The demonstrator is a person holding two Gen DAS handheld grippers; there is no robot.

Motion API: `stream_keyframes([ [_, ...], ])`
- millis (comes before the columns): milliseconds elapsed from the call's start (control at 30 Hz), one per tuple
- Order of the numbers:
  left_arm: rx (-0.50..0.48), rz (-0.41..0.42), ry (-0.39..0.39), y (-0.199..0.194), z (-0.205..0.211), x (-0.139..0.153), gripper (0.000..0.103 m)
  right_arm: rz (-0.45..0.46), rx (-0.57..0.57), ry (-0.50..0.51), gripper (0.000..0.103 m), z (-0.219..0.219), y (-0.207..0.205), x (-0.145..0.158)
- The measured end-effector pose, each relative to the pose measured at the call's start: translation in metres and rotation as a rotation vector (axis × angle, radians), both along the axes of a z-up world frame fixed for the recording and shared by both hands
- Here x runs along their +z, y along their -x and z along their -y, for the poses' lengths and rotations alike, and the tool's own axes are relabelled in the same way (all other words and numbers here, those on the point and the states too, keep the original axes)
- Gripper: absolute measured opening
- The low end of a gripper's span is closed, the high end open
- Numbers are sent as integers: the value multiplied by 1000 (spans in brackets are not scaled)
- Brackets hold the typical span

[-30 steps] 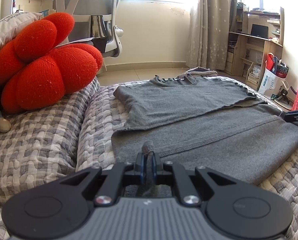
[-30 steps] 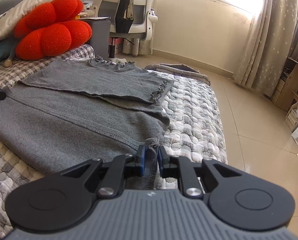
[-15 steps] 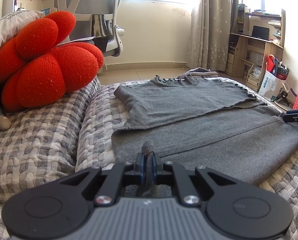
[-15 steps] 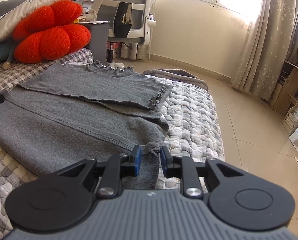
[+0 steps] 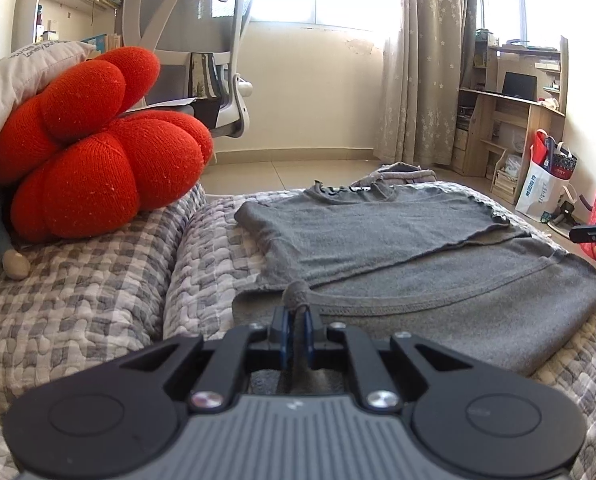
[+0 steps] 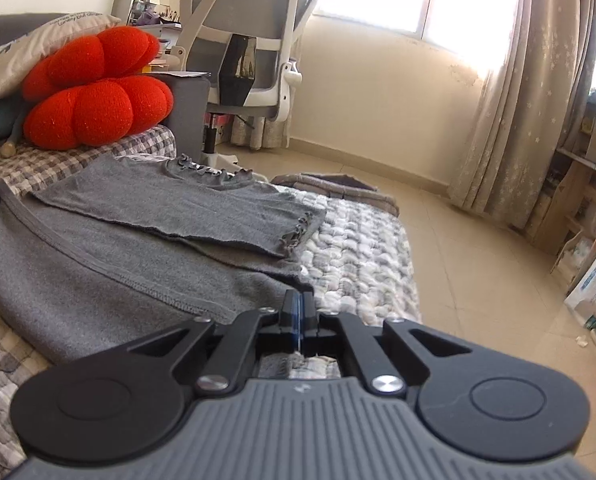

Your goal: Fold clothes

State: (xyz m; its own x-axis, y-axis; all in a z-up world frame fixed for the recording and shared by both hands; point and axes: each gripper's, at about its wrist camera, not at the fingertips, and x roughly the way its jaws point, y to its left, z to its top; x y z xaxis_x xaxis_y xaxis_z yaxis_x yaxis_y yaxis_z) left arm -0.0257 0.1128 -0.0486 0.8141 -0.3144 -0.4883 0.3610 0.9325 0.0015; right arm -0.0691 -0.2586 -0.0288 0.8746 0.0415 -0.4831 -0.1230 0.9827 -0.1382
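A grey knit garment [image 5: 438, 300] lies spread across the quilted bedspread [image 5: 202, 264], partly folded: its upper part, thin and ribbed with a frilled lettuce-edge neckline and cuff, is laid back over the lower part, which is thicker, fleecier cloth with a stitched hem running across it. The bedspread is a puffy woven check of grey and off-white, lumpy like pebbles. The left gripper [image 5: 294, 322] is nearly closed on a bunched corner of the hem — a small roll of grey cloth pokes up between its blue-edged pads. The right gripper [image 6: 297, 312] sits at the garment's opposite near corner; its jaws have just been closing and now stand pressed together, with no fabric visible between the pads, so the corner lies just beside its tips rather than in them. At the head of the bed sits a red knitted flower-shaped cushion [image 5: 98, 152], plump and lobed, leaning against a pale grey pillow [image 5: 18, 76]. Beyond the bed stand a white mesh-backed office chair [image 5: 202, 52] and star-patterned beige curtains [image 5: 430, 60] — smooth tile floor below.
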Motion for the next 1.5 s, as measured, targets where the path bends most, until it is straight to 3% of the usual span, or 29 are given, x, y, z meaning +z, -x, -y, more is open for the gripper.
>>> stream_keyframes([
  [33,-6,-5,-13,-1,2,-1,8,-25,-4,-41,1,2,-1,0],
  [67,-13,-10,-26,-1,5,-3,8,-37,-7,-55,13,2,-1,-1],
  [233,-12,-43,-46,-4,6,-12,8,-61,1,-18,29,-5,-4,-8],
  [400,-3,-58,-24,-3,3,-13,8,-90,29,36,26,-14,-8,-19],
  [433,-2,-61,-20,-3,2,-13,8,-91,33,54,12,-15,-7,-21],
  [467,-2,-61,-20,-2,2,-13,8,-84,35,72,9,-17,-5,-21],
  [800,-1,4,13,6,-4,0,8,63,13,114,8,-14,15,-2],
  [1000,10,0,-17,-20,0,2,8,78,24,143,8,-16,-16,0],
  [1400,48,-33,-107,-54,13,-20,9,-30,-1,145,8,-14,-72,-29],
  [1500,76,-41,-111,-51,11,-13,16,-49,-4,155,13,-17,-69,-25],
])
